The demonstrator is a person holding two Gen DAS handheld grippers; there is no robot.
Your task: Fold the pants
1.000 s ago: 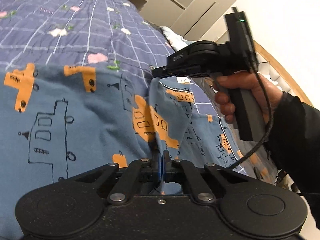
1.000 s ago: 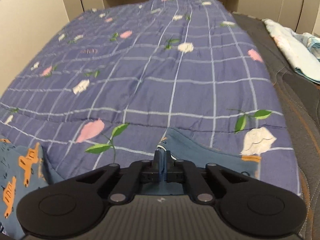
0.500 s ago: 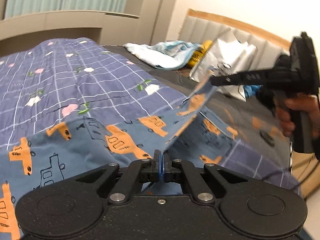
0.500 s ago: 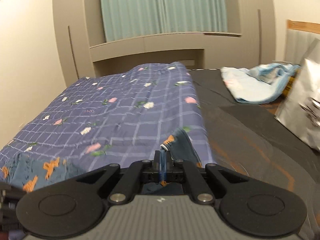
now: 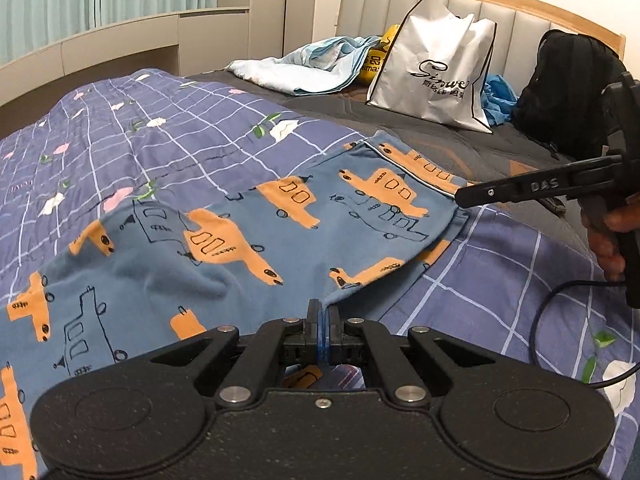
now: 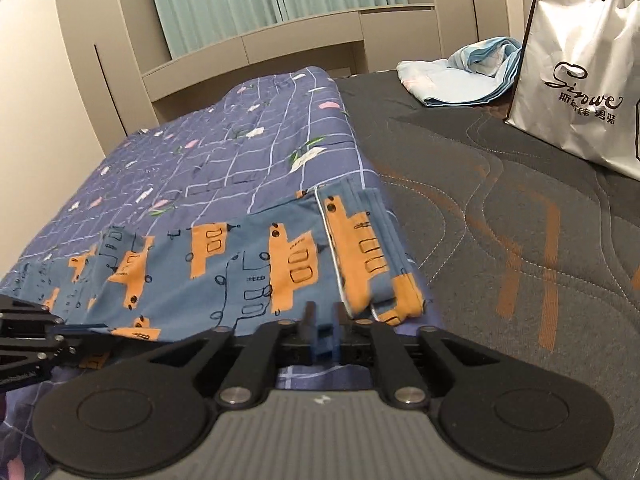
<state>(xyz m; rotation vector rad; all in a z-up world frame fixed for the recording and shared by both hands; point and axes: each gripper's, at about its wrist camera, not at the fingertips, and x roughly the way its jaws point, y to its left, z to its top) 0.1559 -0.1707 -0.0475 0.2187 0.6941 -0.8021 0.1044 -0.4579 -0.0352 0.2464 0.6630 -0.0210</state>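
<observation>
Blue pants [image 5: 248, 236] with orange vehicle prints lie spread on a bed, one tool at each near corner.

The pants rest on a purple checked quilt [image 5: 168, 148] that covers the left part of the bed; the dark grey mattress [image 6: 520, 240] is bare to the right. The left tool [image 5: 323, 322] has its fingers pressed together on the near edge of the fabric, which rises slightly into the grip. The right tool [image 6: 323, 320] stands slightly parted, a gap showing between its fingers, at the waistband corner [image 6: 384, 280]; the cloth lies just ahead of the tips and is not pinched. In the left wrist view the right tool [image 5: 464, 197] reaches the far corner of the pants. A white shopping bag [image 5: 436, 68], a light blue cloth [image 5: 304, 68] and a black backpack [image 5: 568, 84] sit near the headboard.
</observation>
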